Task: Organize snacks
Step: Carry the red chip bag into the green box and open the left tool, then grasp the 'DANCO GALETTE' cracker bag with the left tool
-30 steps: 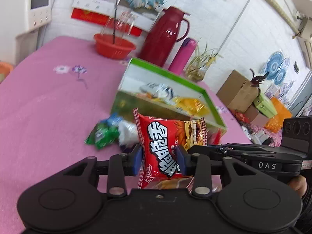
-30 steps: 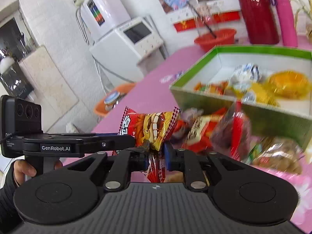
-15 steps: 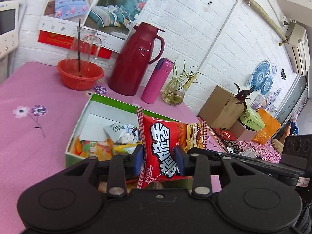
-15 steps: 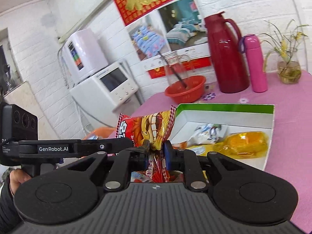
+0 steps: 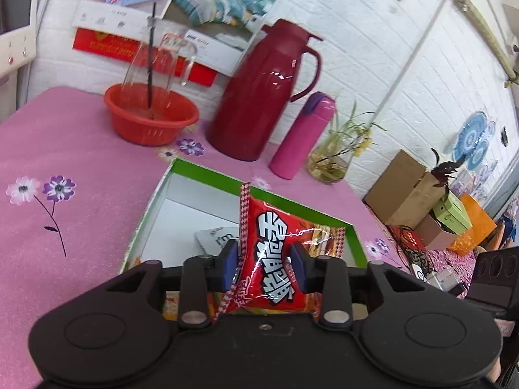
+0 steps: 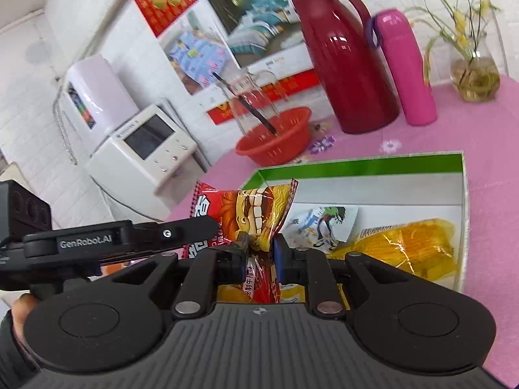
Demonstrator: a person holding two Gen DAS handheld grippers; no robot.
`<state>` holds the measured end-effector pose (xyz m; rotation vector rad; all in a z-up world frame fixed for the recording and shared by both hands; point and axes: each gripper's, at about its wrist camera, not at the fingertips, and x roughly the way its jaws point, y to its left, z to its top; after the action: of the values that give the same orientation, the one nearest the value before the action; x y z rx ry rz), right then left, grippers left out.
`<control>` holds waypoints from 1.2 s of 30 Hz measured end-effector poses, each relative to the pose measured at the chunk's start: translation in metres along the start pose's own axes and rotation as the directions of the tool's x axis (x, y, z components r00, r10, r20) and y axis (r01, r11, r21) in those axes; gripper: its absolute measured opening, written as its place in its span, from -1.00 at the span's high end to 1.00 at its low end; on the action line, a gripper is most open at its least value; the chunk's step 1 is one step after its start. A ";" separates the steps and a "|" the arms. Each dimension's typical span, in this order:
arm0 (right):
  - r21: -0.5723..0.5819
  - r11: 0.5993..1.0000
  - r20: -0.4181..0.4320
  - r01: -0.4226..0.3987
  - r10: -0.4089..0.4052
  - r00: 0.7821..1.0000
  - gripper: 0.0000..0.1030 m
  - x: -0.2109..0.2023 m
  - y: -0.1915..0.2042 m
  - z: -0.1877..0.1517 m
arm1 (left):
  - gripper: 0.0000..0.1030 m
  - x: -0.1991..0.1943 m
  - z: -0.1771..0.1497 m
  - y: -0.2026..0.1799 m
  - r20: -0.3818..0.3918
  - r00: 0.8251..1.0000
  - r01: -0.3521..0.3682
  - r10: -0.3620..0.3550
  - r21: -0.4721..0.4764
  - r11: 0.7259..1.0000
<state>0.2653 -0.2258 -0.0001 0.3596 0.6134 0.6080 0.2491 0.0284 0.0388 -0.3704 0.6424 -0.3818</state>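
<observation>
Both claws clench one crinkly red foil snack packet [image 5: 275, 259]: left claw [image 5: 264, 267], right claw [image 6: 261, 253]. Below sits a green-rimmed cardboard box [image 6: 356, 167] holding a glossy yellow bag [image 6: 408, 246].

One red snack bag [image 5: 275, 259] sits at centre frame. One green box [image 6: 373, 165] lies right of centre, with two packets plainly countable inside: one white packet [image 6: 321, 227] and one yellow packet [image 6: 408, 246]. Toward the top stand one red jug [image 6: 343, 61], one pink bottle [image 6: 405, 68], one red basket [image 6: 275, 136] and one vase [image 6: 475, 77]. Two tongs: left [image 5: 264, 267], right [image 6: 261, 257].
</observation>
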 end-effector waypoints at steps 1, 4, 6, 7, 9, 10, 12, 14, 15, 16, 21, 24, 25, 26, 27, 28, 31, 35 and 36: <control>-0.005 1.000 -0.021 0.027 -0.027 0.999 0.15 0.009 0.000 -0.002 | 0.55 0.005 0.000 0.005 -0.008 1.000 -0.004 0.004 -0.006 1.000; -0.032 0.996 -0.091 0.080 -0.083 0.992 0.05 0.029 0.000 -0.007 | -0.17 0.013 -0.001 0.014 -0.013 0.998 -0.059 0.059 -0.002 0.998; -0.037 0.996 -0.081 0.081 -0.083 0.993 -0.06 0.027 0.001 -0.006 | -0.35 0.012 -0.004 0.016 -0.016 0.997 -0.078 0.079 0.022 0.997; -0.039 0.996 -0.078 0.077 -0.079 0.994 -0.07 0.025 0.002 -0.006 | -0.44 0.010 -0.005 0.016 -0.014 0.996 -0.083 0.083 0.034 0.996; -0.036 0.996 -0.071 0.076 -0.079 0.994 -0.13 0.019 0.001 -0.003 | -0.67 0.005 -0.007 0.013 -0.002 0.996 -0.094 0.094 0.057 0.994; -0.035 0.996 -0.065 0.078 -0.080 0.995 -0.16 0.015 0.002 -0.002 | -0.67 0.002 -0.008 0.011 0.003 0.995 -0.098 0.098 0.069 0.993; -0.039 0.996 -0.045 0.074 -0.076 0.996 -0.33 0.003 0.003 -0.002 | -0.85 -0.005 -0.009 0.006 0.007 0.996 -0.091 0.090 0.084 0.992; -0.055 0.996 -0.024 0.075 -0.077 0.997 -0.49 -0.012 0.007 -0.003 | -1.00 -0.013 -0.012 -0.001 0.013 0.996 -0.089 0.088 0.085 0.992; -0.067 0.995 -0.012 0.073 -0.074 0.997 -0.58 -0.021 0.010 -0.004 | -1.00 -0.018 -0.014 -0.004 0.019 0.996 -0.090 0.088 0.083 0.992; -0.081 0.994 -0.002 0.070 -0.071 0.997 -0.60 -0.030 0.012 -0.005 | -1.00 -0.024 -0.016 -0.009 0.030 0.996 -0.087 0.085 0.084 0.993; -0.141 0.989 0.034 0.045 -0.041 0.999 -0.64 -0.081 0.022 -0.023 | -1.00 -0.054 -0.036 -0.029 0.014 0.999 -0.047 0.045 0.108 0.993; -0.149 0.988 0.035 0.031 -0.026 0.999 -0.79 -0.107 0.022 -0.039 | -1.00 -0.070 -0.054 -0.037 -0.014 1.000 -0.022 0.023 0.109 0.994; -0.147 0.989 0.034 0.026 -0.021 0.999 -0.80 -0.115 0.021 -0.045 | -1.00 -0.076 -0.059 -0.039 -0.020 1.000 -0.012 0.014 0.109 0.994; -0.145 0.989 0.030 0.019 -0.015 0.999 -0.81 -0.122 0.019 -0.052 | -1.00 -0.081 -0.066 -0.041 -0.027 1.000 -0.001 0.004 0.112 0.994; -0.143 0.990 0.023 0.013 -0.010 1.000 -0.82 -0.129 0.020 -0.058 | -1.00 -0.087 -0.073 -0.044 -0.037 0.999 0.008 -0.003 0.118 0.993; -0.140 0.990 0.017 0.010 -0.008 1.000 -0.82 -0.134 0.018 -0.064 | -1.00 -0.094 -0.081 -0.046 -0.046 0.999 0.016 -0.010 0.127 0.992; -0.126 0.992 -0.013 -0.014 0.013 1.000 -0.83 -0.146 0.018 -0.084 | -1.00 -0.108 -0.103 -0.050 -0.073 0.997 0.024 -0.014 0.141 0.990; -0.156 0.984 -0.084 -0.087 0.074 0.994 -0.83 -0.148 0.026 -0.106 | -1.00 -0.119 -0.131 -0.042 -0.140 0.990 0.037 -0.024 0.089 0.995; -0.169 0.980 -0.110 -0.108 0.091 0.990 -0.83 -0.146 0.030 -0.112 | -1.00 -0.121 -0.137 -0.038 -0.155 0.988 0.038 -0.027 0.066 0.997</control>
<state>0.0873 -0.2788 -0.0094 0.1962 0.6366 0.7745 0.0636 0.0207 0.0155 -0.2879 0.7723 -0.4658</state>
